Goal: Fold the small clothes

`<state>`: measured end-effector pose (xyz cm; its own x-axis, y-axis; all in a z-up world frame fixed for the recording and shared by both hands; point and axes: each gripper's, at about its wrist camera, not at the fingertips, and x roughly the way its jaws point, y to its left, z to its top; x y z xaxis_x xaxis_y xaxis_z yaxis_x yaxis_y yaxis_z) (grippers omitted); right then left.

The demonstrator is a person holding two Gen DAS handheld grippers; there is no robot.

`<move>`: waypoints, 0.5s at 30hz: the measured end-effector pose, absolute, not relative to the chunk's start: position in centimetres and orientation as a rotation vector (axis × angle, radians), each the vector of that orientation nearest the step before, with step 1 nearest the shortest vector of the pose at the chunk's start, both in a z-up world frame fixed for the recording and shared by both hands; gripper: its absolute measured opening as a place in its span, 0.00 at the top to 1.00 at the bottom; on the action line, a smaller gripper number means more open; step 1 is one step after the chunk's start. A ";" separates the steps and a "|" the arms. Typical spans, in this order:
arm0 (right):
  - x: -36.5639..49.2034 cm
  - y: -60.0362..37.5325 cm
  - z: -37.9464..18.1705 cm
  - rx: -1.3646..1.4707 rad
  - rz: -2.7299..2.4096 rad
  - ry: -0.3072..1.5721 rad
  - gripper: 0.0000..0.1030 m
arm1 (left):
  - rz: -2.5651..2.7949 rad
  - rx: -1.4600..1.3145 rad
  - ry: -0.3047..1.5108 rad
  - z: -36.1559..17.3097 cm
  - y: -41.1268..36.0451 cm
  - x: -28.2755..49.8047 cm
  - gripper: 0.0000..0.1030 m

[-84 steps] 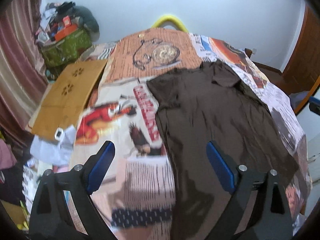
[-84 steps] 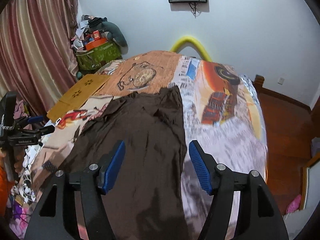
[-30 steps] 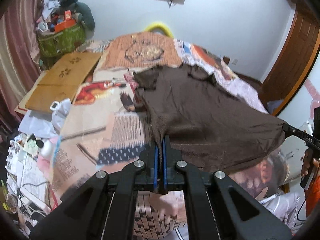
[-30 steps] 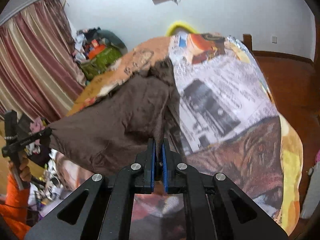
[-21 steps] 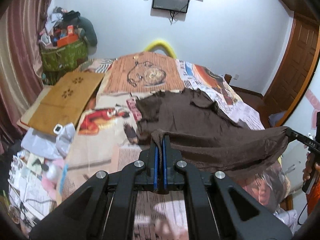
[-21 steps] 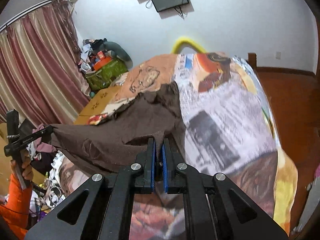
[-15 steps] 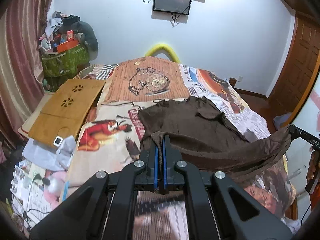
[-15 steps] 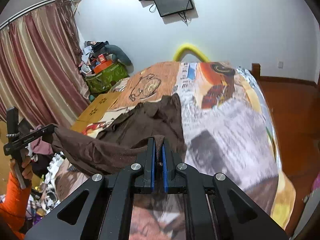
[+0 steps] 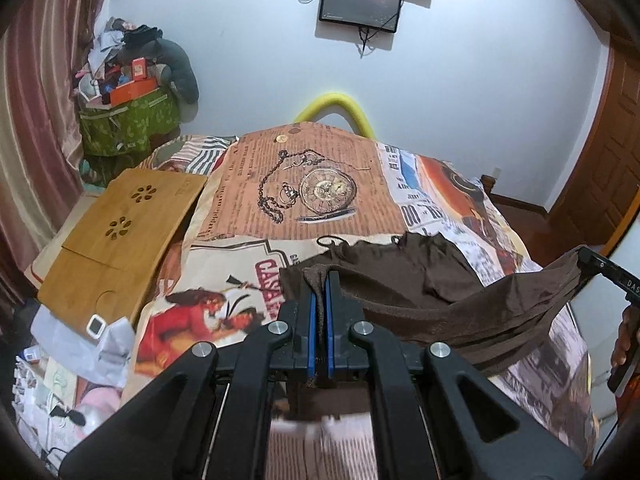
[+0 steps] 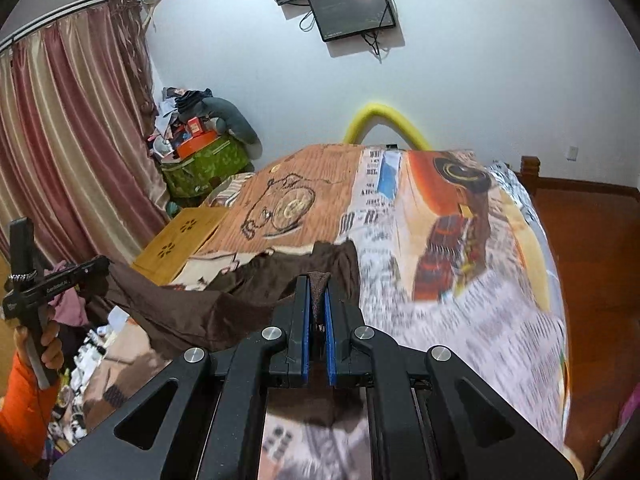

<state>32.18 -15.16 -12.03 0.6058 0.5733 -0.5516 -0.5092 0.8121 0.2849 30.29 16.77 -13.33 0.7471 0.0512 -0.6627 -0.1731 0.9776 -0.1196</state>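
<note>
A dark brown garment point(image 9: 432, 292) lies partly on the printed bedspread point(image 9: 316, 196), its near hem lifted. My left gripper point(image 9: 319, 284) is shut on one hem corner. My right gripper point(image 10: 318, 284) is shut on the other corner. The hem hangs slack between them, above the bed. The right gripper also shows at the right edge of the left wrist view point(image 9: 588, 258), and the left gripper shows at the left of the right wrist view point(image 10: 92, 270). The far part of the garment point(image 10: 280, 276) rests on the bed.
A wooden lap tray point(image 9: 120, 236) lies at the bed's left edge. A green bag point(image 9: 128, 120) piled with clutter stands in the far left corner. Papers and small items point(image 9: 60, 380) litter the floor at left. A yellow headboard arch point(image 9: 332, 108) and a wall screen point(image 9: 360, 2) are behind the bed.
Both grippers closed on the garment's near hem, lifted it and carried it forward over the bed toward the collar. The cloth between them went from taut to sagging.
</note>
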 end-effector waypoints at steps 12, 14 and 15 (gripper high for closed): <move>40.0 -11.1 -16.7 0.049 0.593 0.731 0.95 | 0.189 -0.173 0.833 -20.1 19.9 39.0 0.97; 40.9 -10.8 -18.0 0.042 0.575 0.762 0.95 | 0.189 -0.178 0.870 -22.0 20.3 40.2 0.97; 41.4 -10.8 -19.0 0.041 0.564 0.782 0.95 | 0.199 -0.174 0.886 -23.0 20.4 40.8 0.97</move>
<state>41.38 -10.80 -19.03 0.5700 0.4955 -0.6554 -0.4657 0.8520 0.2392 40.77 20.40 -22.97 0.6159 0.1001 -0.7814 -0.2433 0.9676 -0.0679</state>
